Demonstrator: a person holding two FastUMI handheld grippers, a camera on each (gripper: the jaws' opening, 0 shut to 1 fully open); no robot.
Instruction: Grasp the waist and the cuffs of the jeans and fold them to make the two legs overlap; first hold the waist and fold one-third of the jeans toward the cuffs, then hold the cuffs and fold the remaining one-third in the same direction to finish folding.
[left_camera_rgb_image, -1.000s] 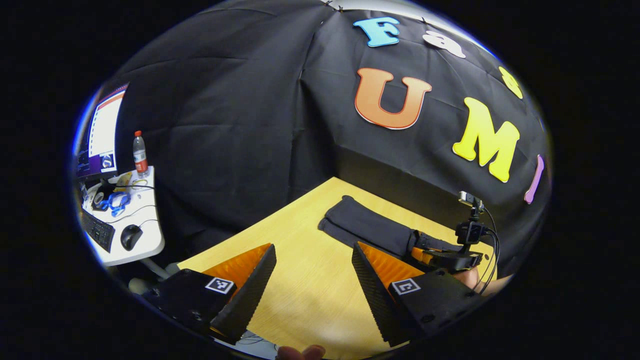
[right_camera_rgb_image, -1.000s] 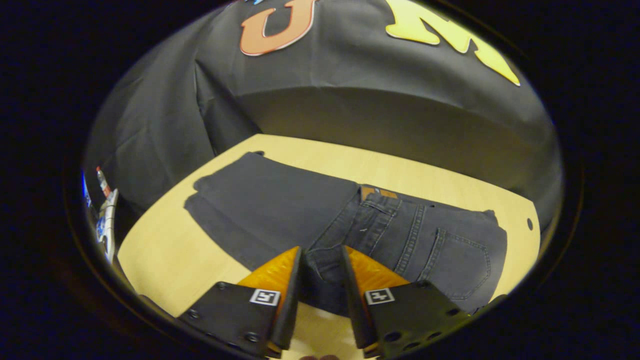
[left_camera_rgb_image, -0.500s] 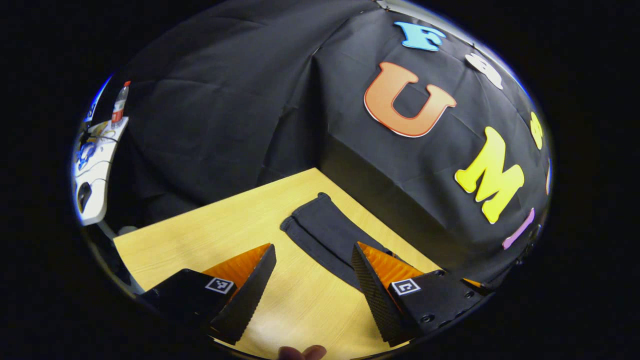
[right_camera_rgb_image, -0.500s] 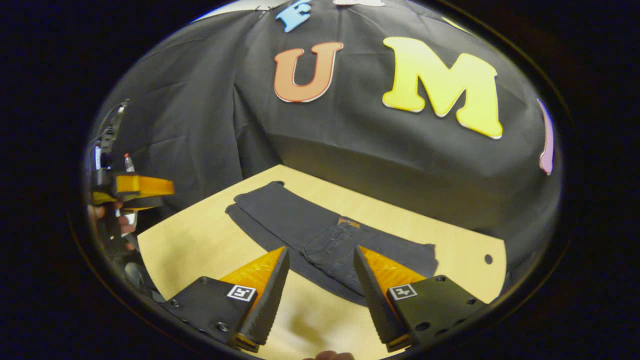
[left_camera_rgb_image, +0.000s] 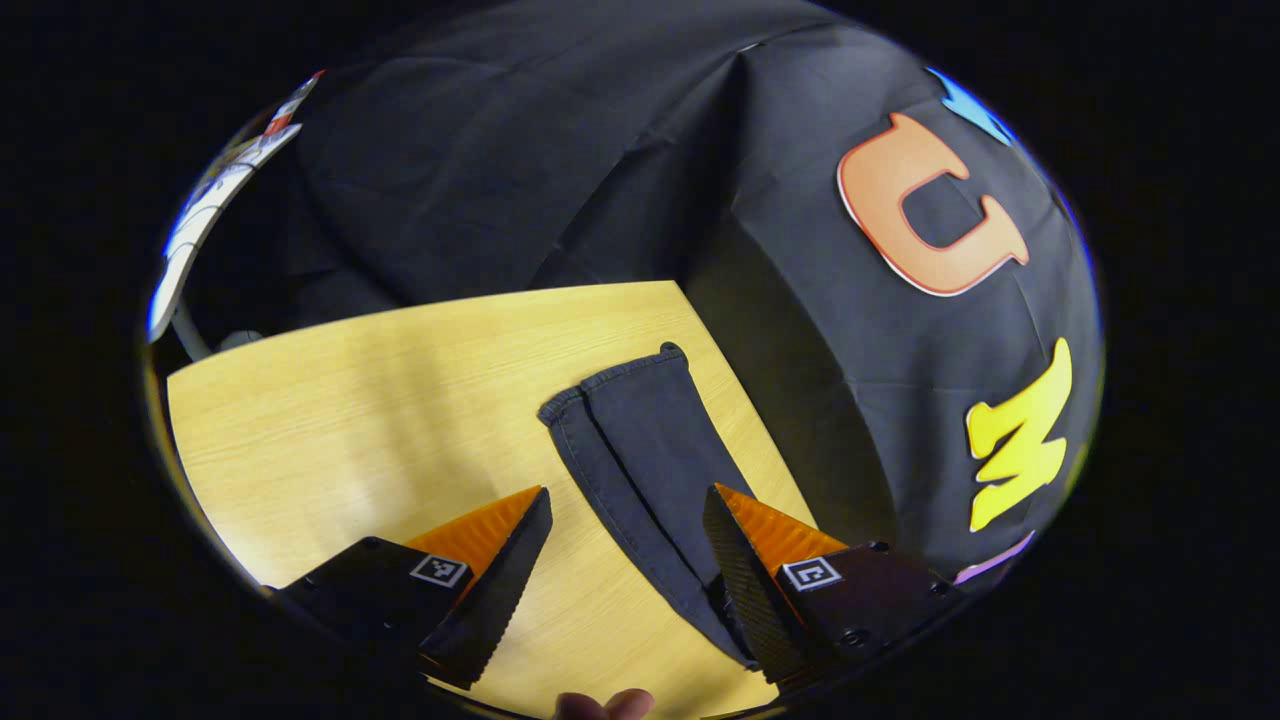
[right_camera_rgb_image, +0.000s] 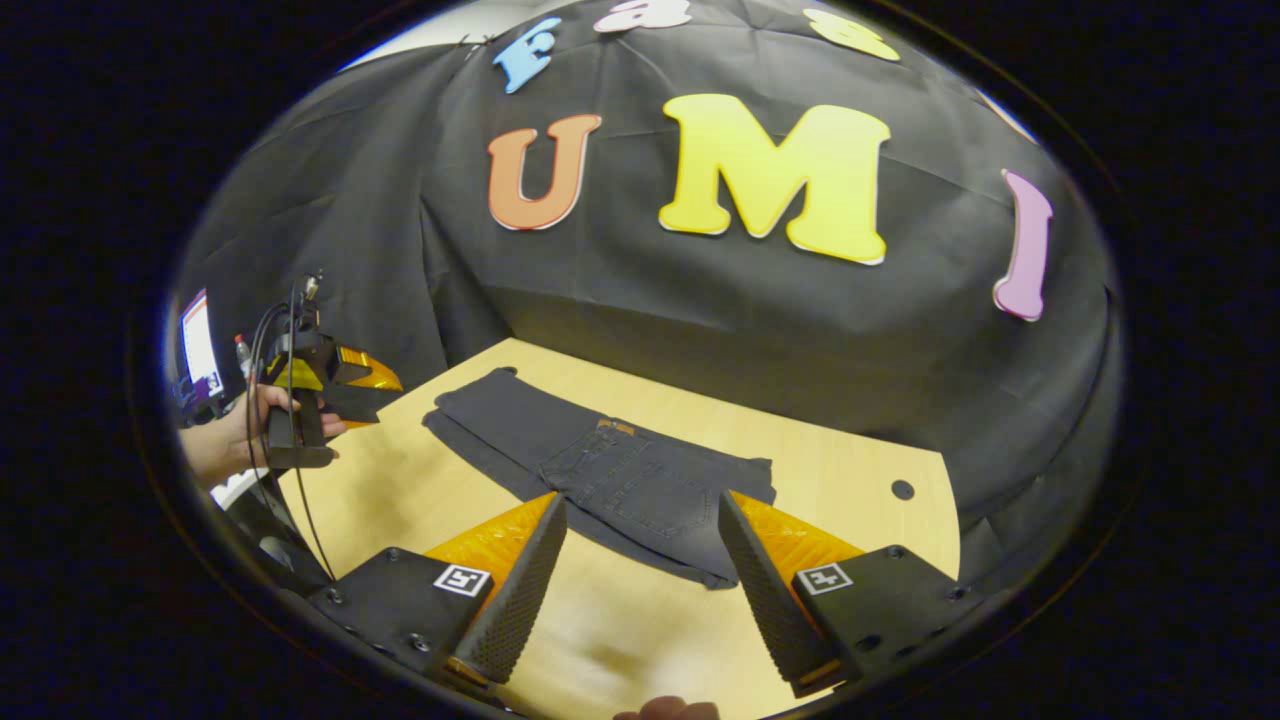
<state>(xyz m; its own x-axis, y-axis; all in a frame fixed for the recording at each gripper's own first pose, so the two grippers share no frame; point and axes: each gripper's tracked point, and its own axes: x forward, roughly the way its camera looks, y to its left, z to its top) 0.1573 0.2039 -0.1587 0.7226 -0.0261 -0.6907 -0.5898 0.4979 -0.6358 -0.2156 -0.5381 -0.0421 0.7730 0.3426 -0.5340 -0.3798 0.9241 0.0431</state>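
Dark denim jeans (right_camera_rgb_image: 620, 480), matt and finely woven, lay at the centre of the right gripper view, stitched seams and a small tan patch showing on the cloth. The worktop (right_camera_rgb_image: 830, 470) beneath was pale wood-grain laminate, smooth with a faint sheen. In the left gripper view the jeans' cuffs (left_camera_rgb_image: 620, 375) showed hemmed, slightly rumpled edges. The left tool (left_camera_rgb_image: 626, 515) at the bottom of that view had fingers (left_camera_rgb_image: 735, 570) with finely ribbed, matt inner faces and ridged plastic backs; the right tool (right_camera_rgb_image: 642, 525) looked alike. Behind hung a matt, creased cloth wall (right_camera_rgb_image: 640, 300).
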